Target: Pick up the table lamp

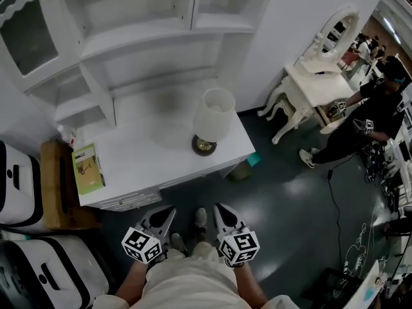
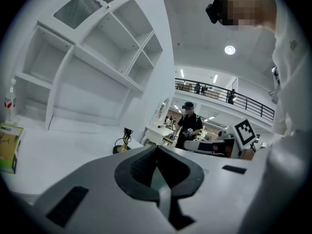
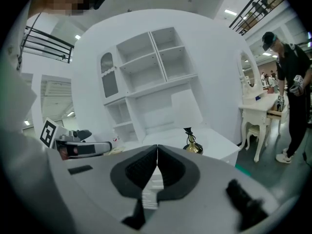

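Lamp (image 1: 213, 116) and green box (image 1: 88, 168) on white desk (image 1: 154, 148)

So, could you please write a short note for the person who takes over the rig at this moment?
Left tool: shut, empty, held low in front of the body.
Right tool: shut, empty, beside the left one.
Lamp: upright on the desk, near its front right corner, untouched.
Done: nothing yet; both tools are short of the desk edge.
Left: open a tool, reach to the lamp, grip it and lift it.
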`<state>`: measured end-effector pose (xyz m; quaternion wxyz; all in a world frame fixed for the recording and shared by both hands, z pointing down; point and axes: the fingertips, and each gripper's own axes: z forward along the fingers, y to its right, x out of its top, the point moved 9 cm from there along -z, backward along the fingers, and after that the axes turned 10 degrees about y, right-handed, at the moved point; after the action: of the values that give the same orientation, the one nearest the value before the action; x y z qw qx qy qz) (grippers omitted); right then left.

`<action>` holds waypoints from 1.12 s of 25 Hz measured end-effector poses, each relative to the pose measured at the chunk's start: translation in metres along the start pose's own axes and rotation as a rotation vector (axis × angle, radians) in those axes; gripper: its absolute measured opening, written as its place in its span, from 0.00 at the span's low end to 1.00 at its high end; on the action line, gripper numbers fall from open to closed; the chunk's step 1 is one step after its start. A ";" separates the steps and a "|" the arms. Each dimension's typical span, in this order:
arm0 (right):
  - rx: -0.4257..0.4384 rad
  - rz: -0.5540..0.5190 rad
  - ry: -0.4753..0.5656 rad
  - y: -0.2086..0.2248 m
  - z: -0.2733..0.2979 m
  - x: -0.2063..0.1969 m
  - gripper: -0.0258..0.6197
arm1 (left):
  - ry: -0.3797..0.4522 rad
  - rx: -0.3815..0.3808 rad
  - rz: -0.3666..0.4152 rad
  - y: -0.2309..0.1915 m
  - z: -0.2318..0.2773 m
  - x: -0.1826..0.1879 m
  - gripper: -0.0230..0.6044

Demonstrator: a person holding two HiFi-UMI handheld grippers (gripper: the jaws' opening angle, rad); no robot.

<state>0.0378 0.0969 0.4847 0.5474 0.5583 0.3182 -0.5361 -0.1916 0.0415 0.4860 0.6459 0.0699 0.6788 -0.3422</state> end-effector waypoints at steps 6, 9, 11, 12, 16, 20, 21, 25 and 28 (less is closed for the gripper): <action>0.078 -0.022 -0.022 0.025 0.043 0.013 0.06 | 0.017 0.044 0.003 -0.014 0.032 0.013 0.05; 0.101 -0.029 -0.036 0.042 0.062 0.020 0.06 | 0.026 0.061 0.007 -0.020 0.050 0.020 0.05; 0.103 -0.028 -0.050 0.056 0.074 0.022 0.06 | 0.033 0.073 0.014 -0.023 0.062 0.026 0.05; 0.103 -0.027 -0.055 0.063 0.080 0.024 0.06 | 0.037 0.080 0.018 -0.024 0.069 0.028 0.05; 0.122 -0.022 -0.068 0.087 0.099 0.029 0.06 | 0.039 0.105 0.025 -0.029 0.092 0.034 0.05; 0.157 -0.033 -0.088 0.108 0.117 0.031 0.06 | 0.049 0.132 0.022 -0.035 0.112 0.036 0.05; 0.168 -0.036 -0.097 0.113 0.121 0.031 0.06 | 0.052 0.140 0.022 -0.036 0.117 0.036 0.05; 0.203 -0.037 -0.124 0.131 0.135 0.029 0.06 | 0.062 0.177 0.019 -0.041 0.132 0.035 0.05; 0.226 -0.031 -0.140 0.140 0.143 0.026 0.06 | 0.067 0.203 0.018 -0.041 0.139 0.035 0.05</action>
<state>0.1397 -0.0728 0.5229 0.4934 0.5727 0.2253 -0.6146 -0.1039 -0.0791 0.4789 0.6154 0.1527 0.6614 -0.4007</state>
